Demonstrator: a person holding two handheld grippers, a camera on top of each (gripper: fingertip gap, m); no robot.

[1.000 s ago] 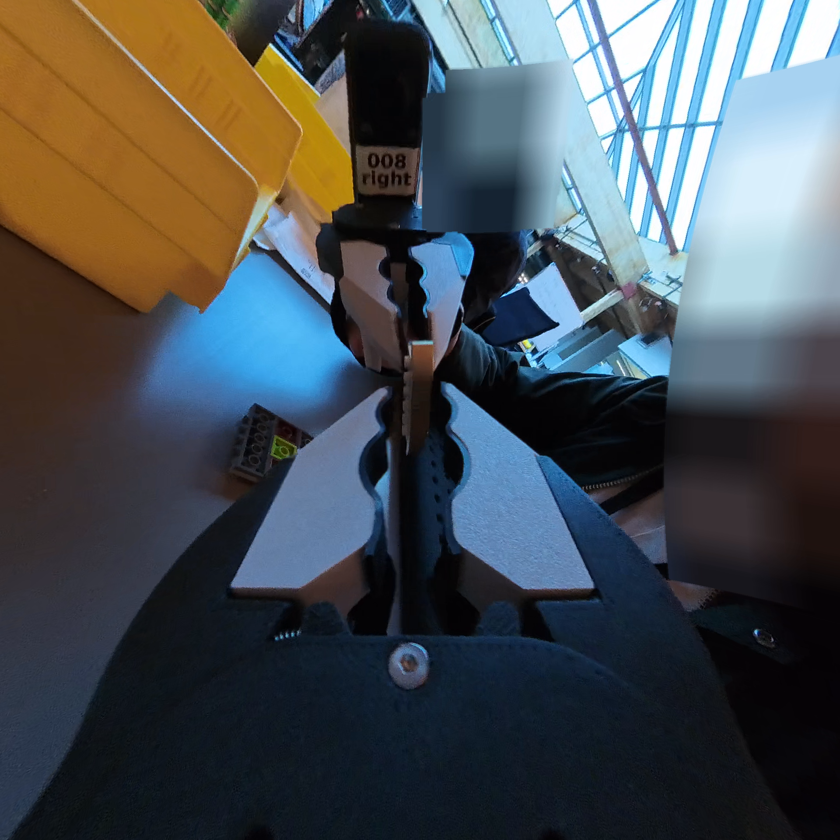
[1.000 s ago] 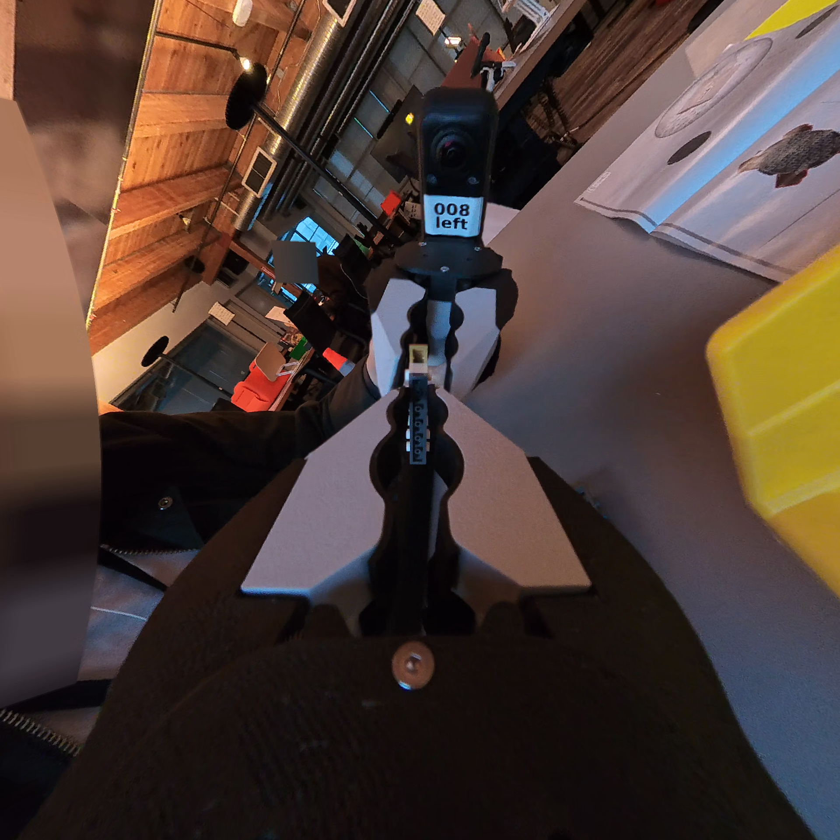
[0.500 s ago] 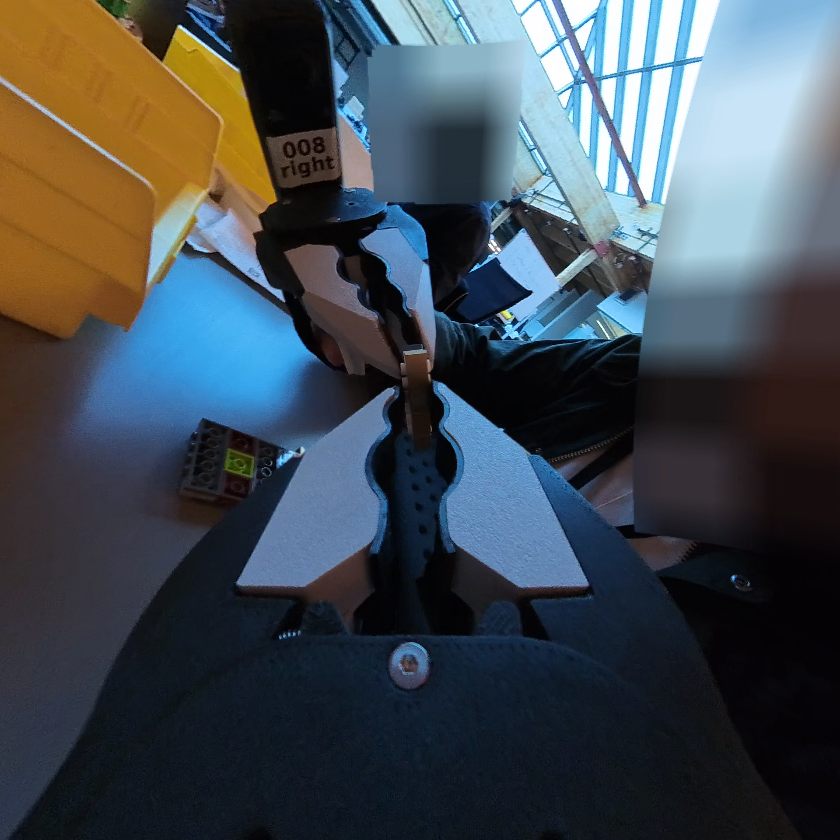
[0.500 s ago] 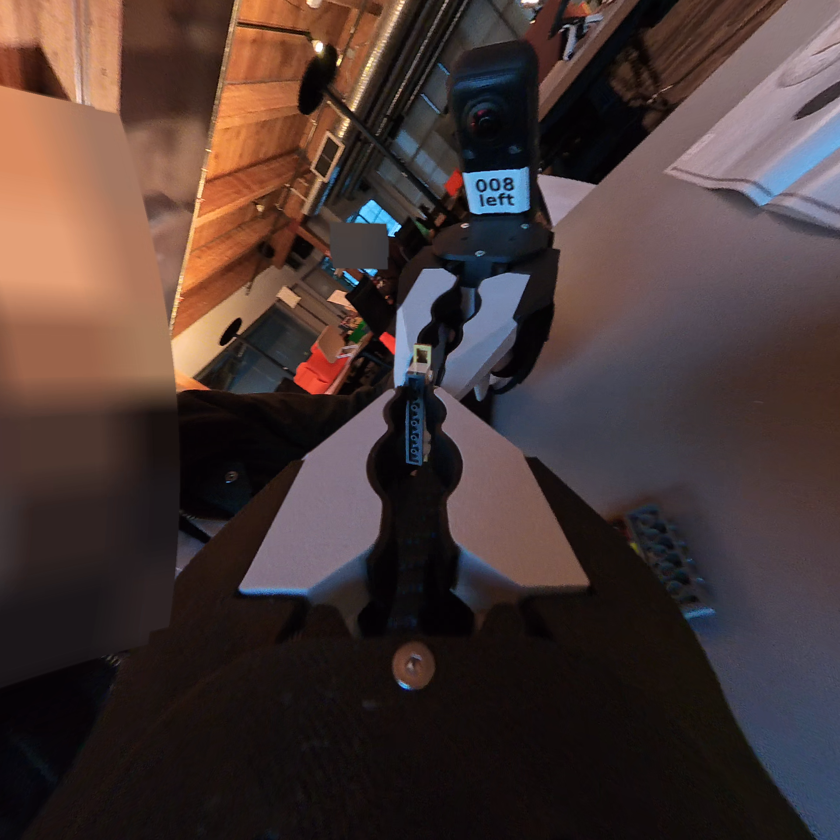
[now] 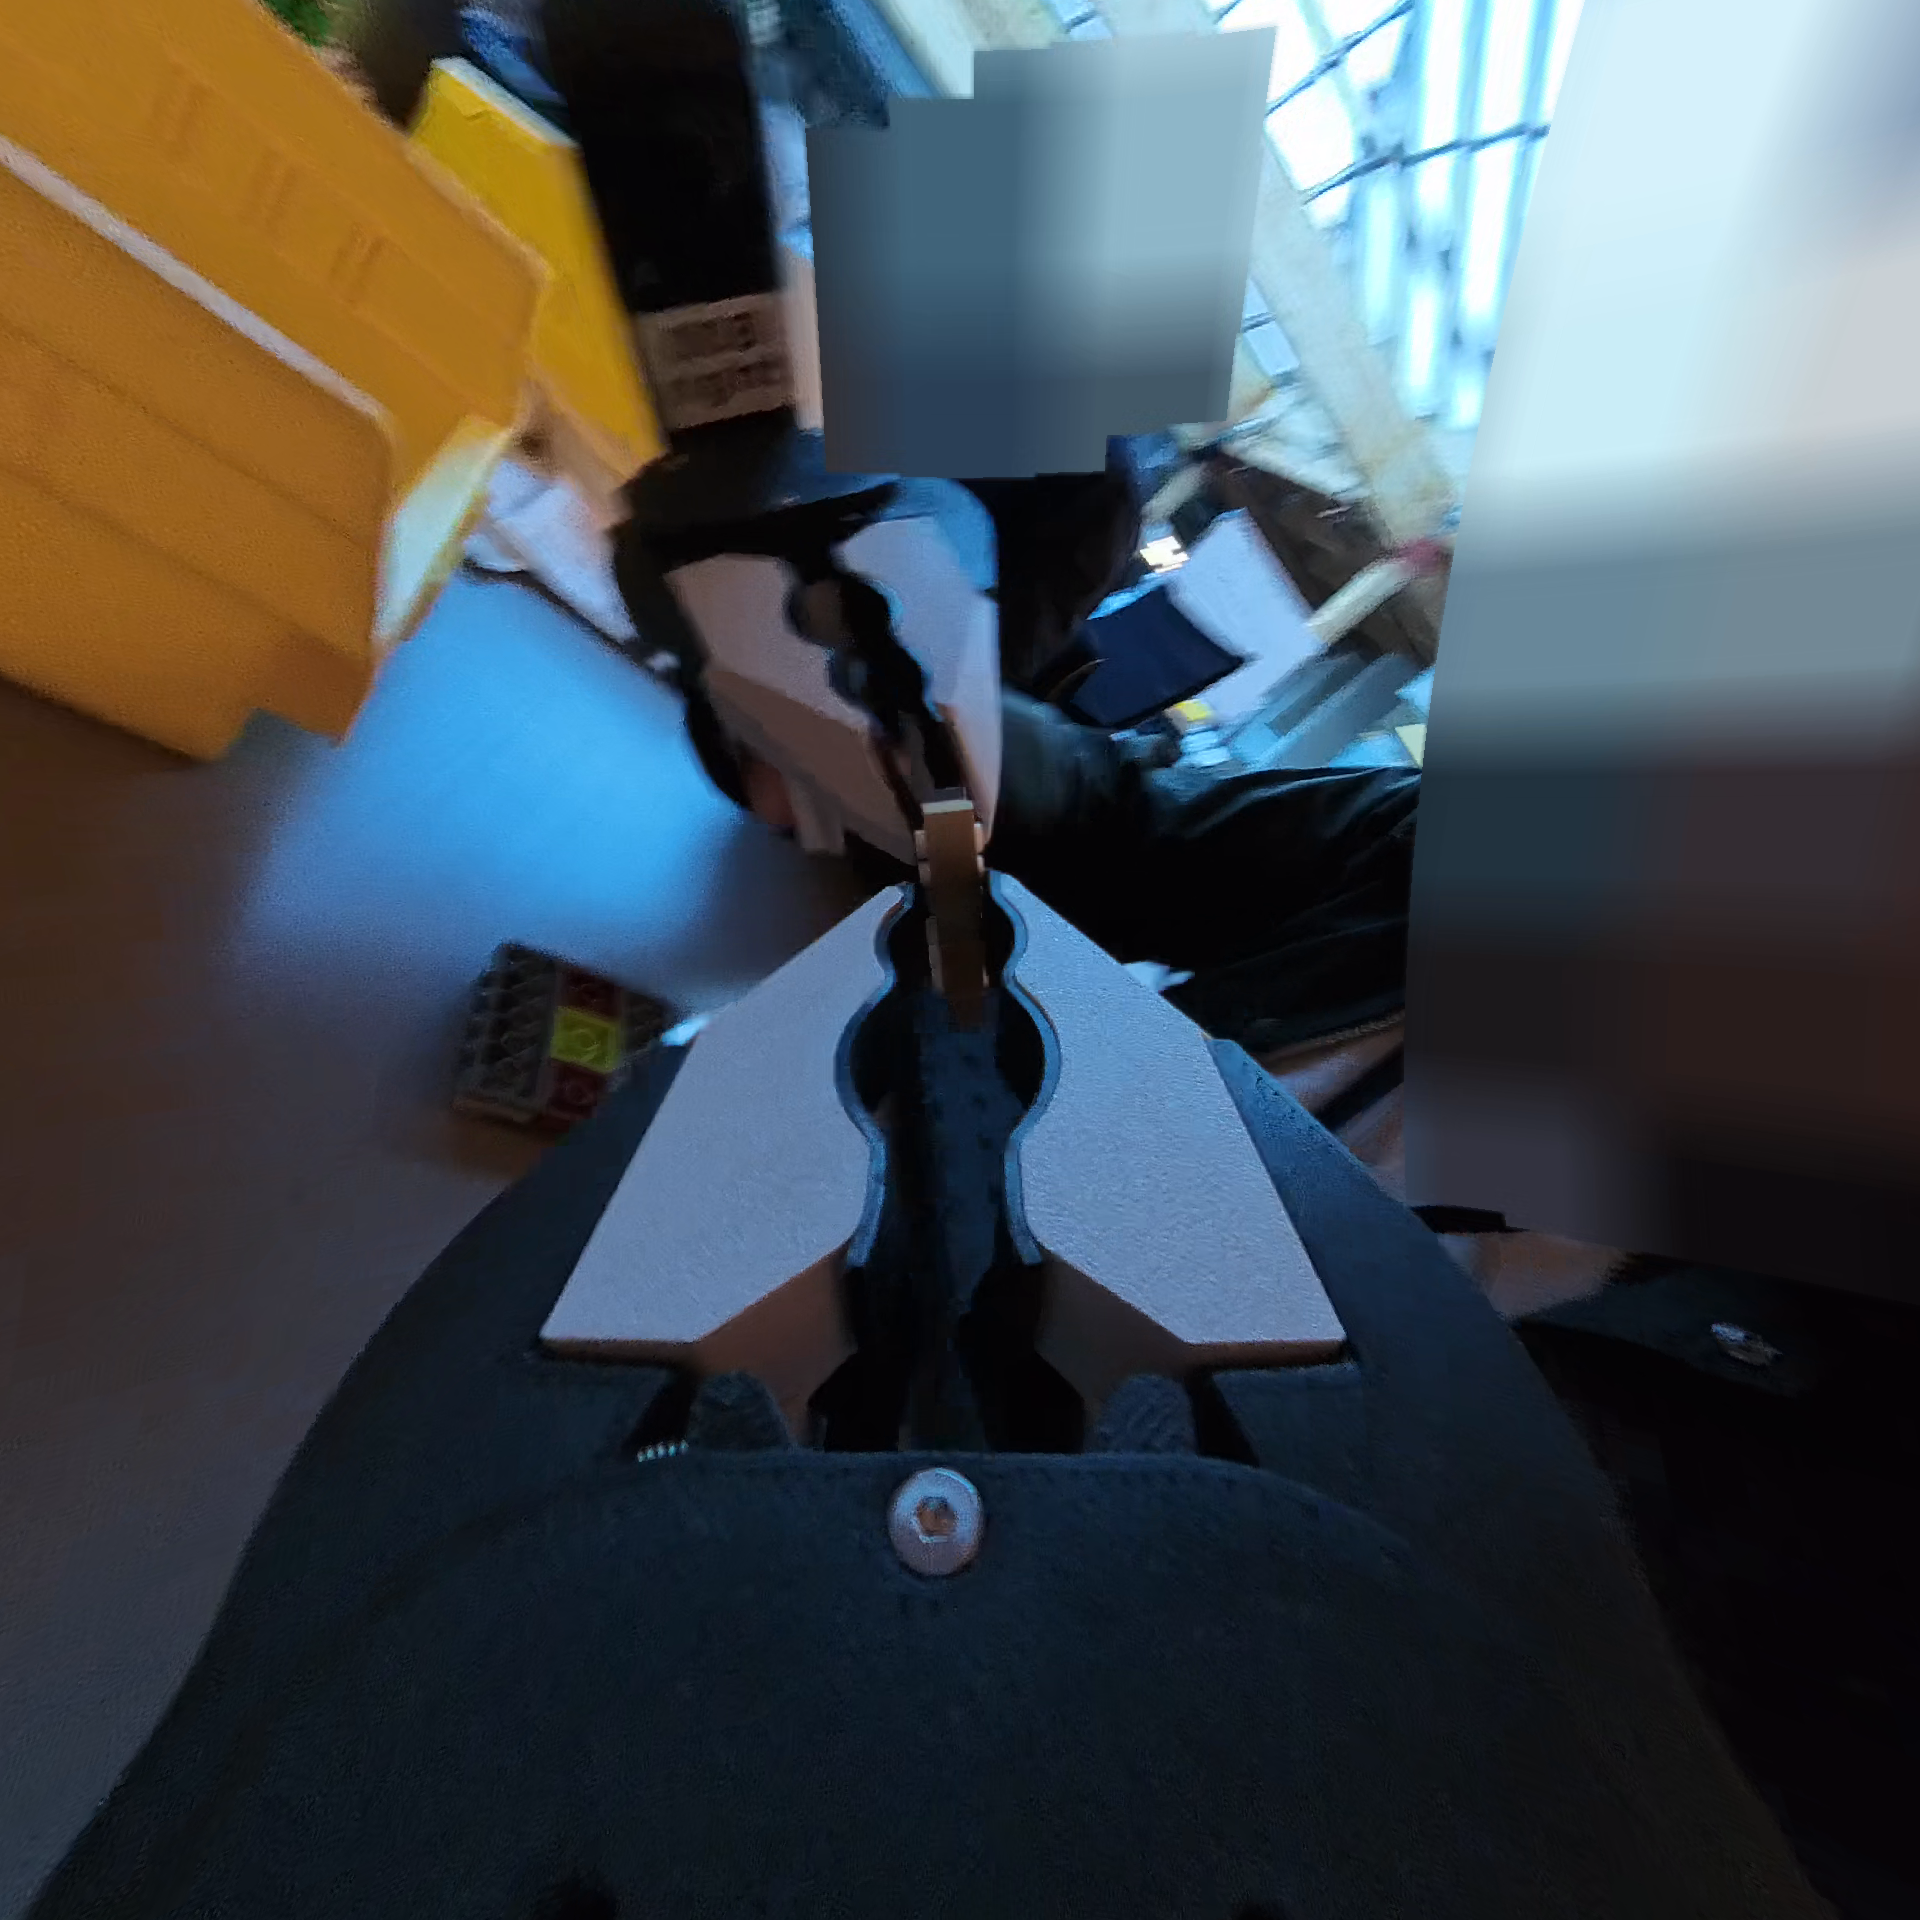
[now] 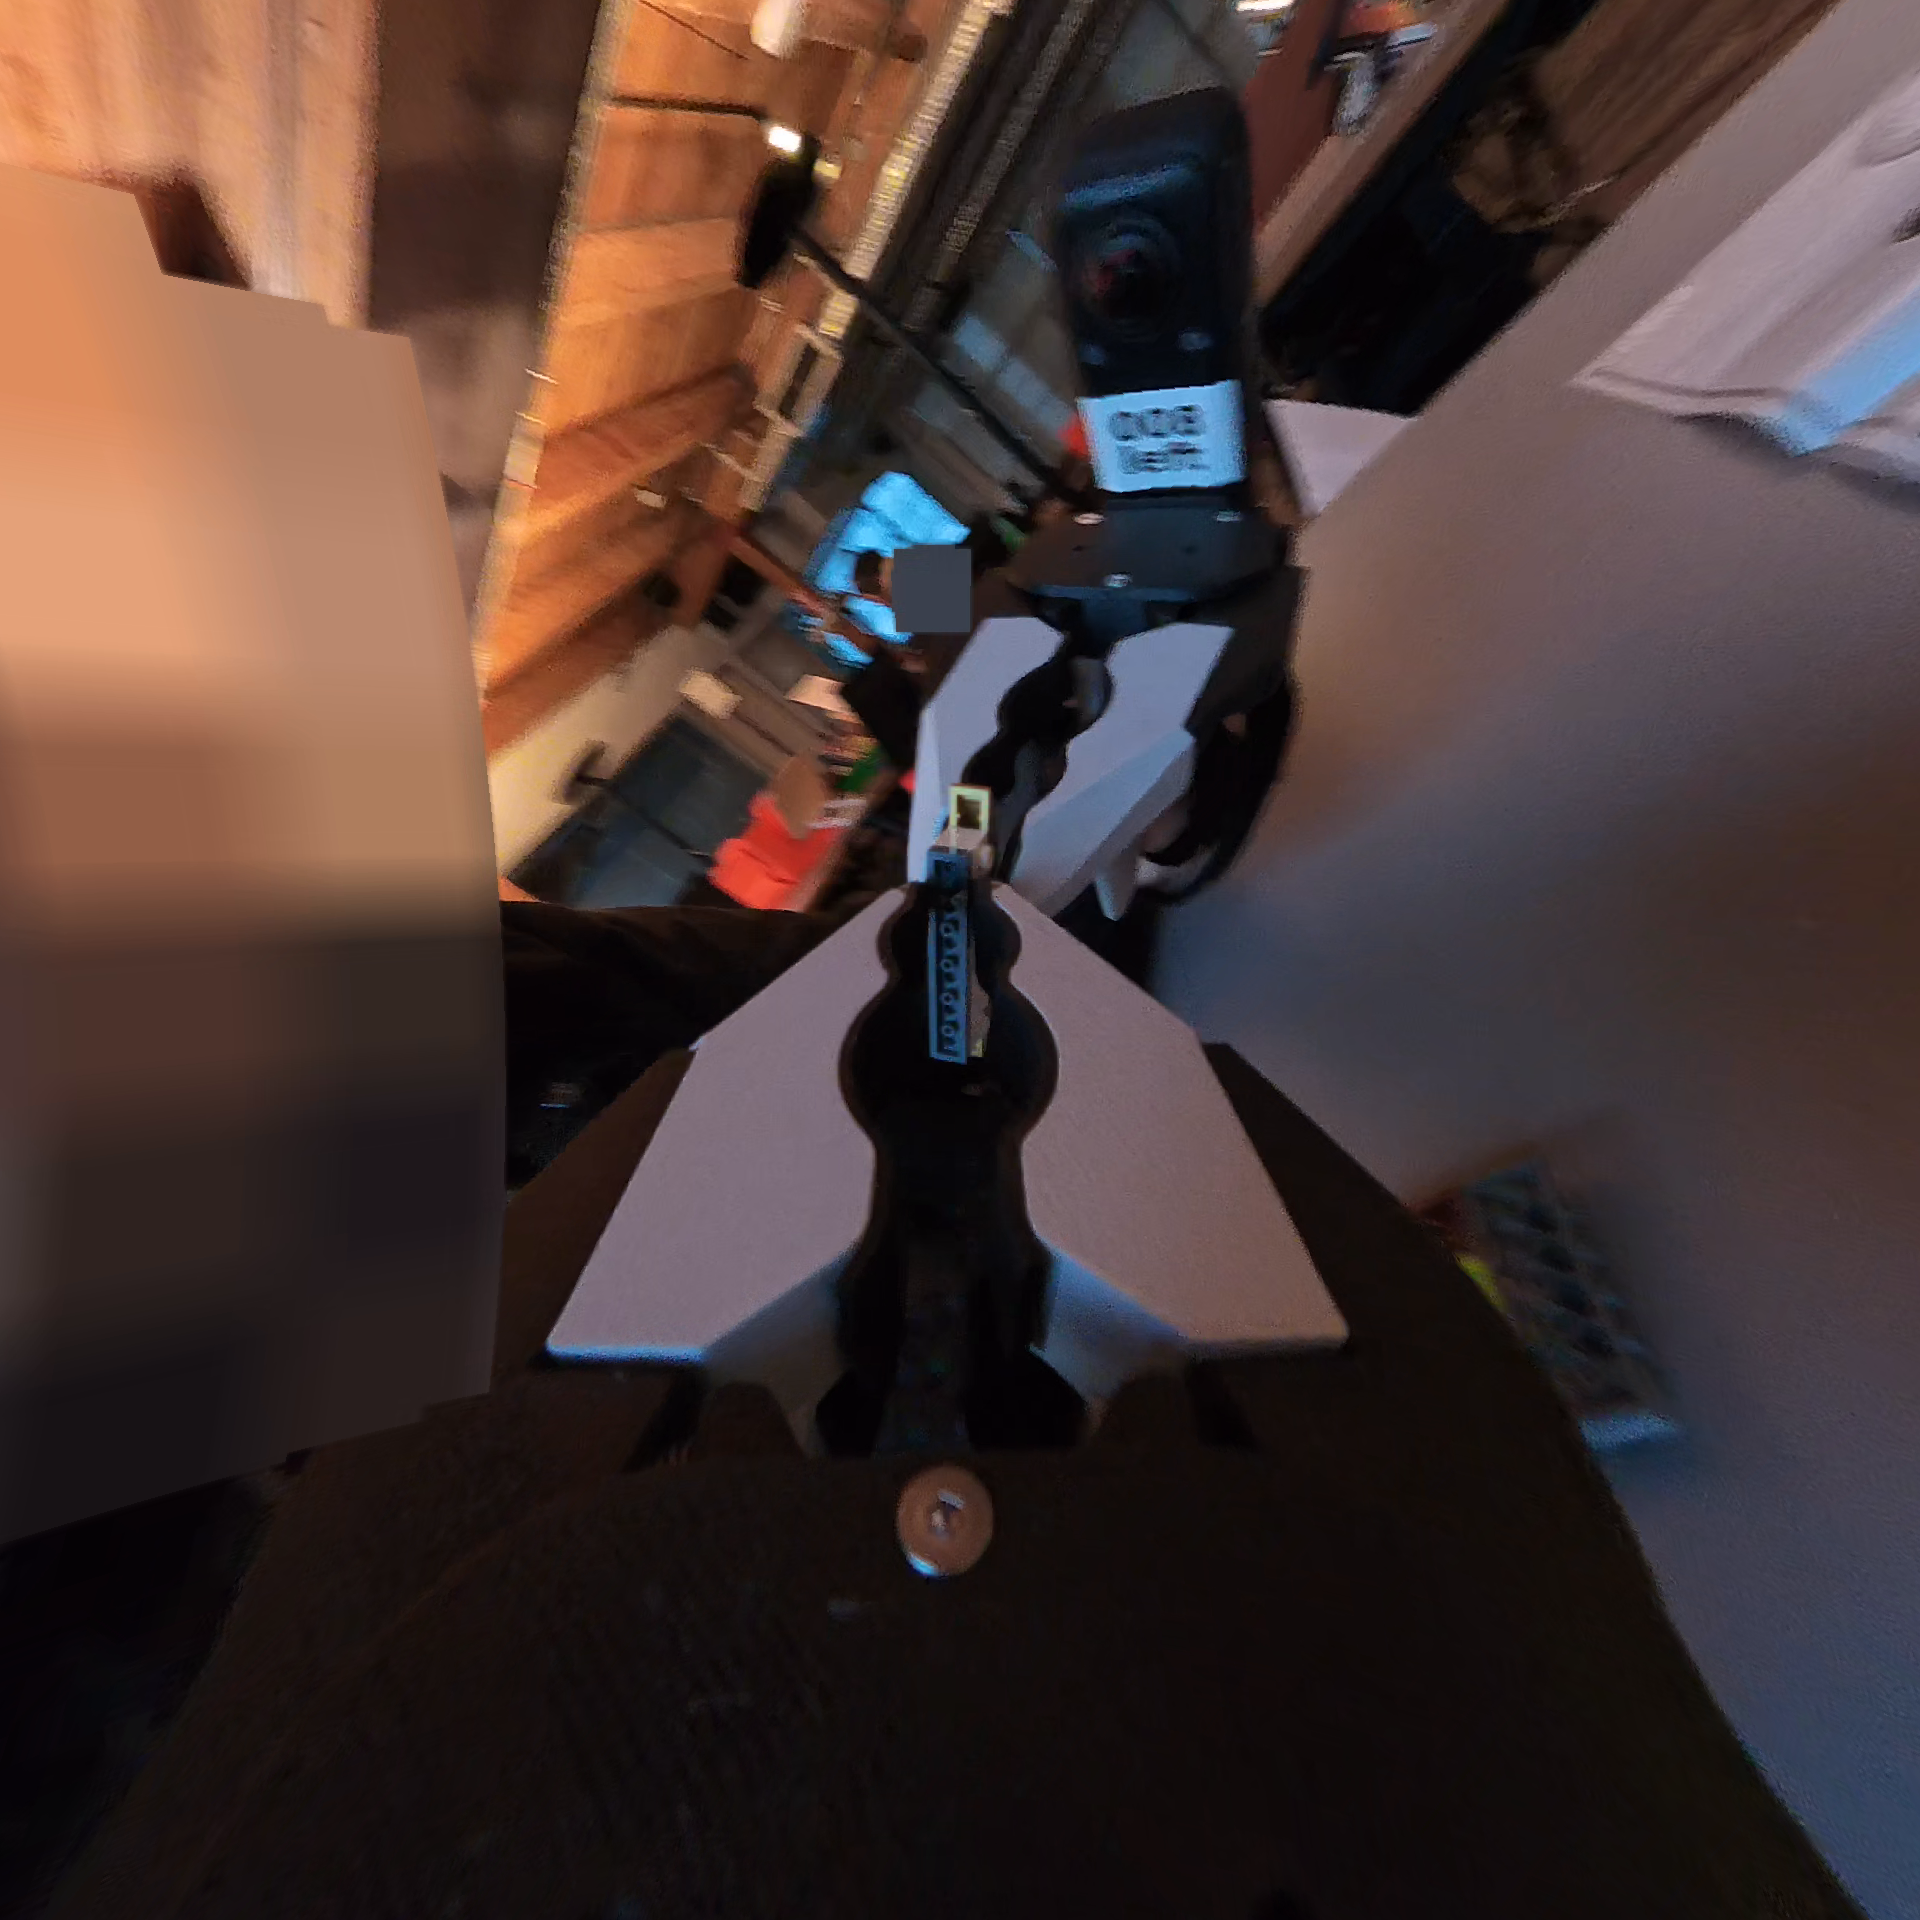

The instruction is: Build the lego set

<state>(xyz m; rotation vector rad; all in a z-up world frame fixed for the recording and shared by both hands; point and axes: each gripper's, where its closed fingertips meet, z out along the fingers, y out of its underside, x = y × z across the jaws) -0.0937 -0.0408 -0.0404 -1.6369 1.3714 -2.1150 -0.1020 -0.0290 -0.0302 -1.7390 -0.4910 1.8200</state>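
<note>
In the left wrist view my left gripper is shut on a narrow tan lego piece that sticks out past its tips. The right gripper faces it tip to tip, tilted to the upper left. In the right wrist view my right gripper is shut on a thin grey studded plate. A small pale piece sits at the plate's far end, against the left gripper. Both are held above the table. A small grey, red and yellow-green lego assembly lies on the table; it also shows in the right wrist view.
Yellow bins stand at the back left of the grey table. White printed sheets lie at the far end of the table. A person in a dark jacket is close behind the grippers. Both views are motion-blurred. The tips of both grippers are at nearly the same place.
Both grippers stay shut and tip to tip while swinging together. The right gripper now leans to the upper left in the left wrist view. The lego assembly has come into the right wrist view.
</note>
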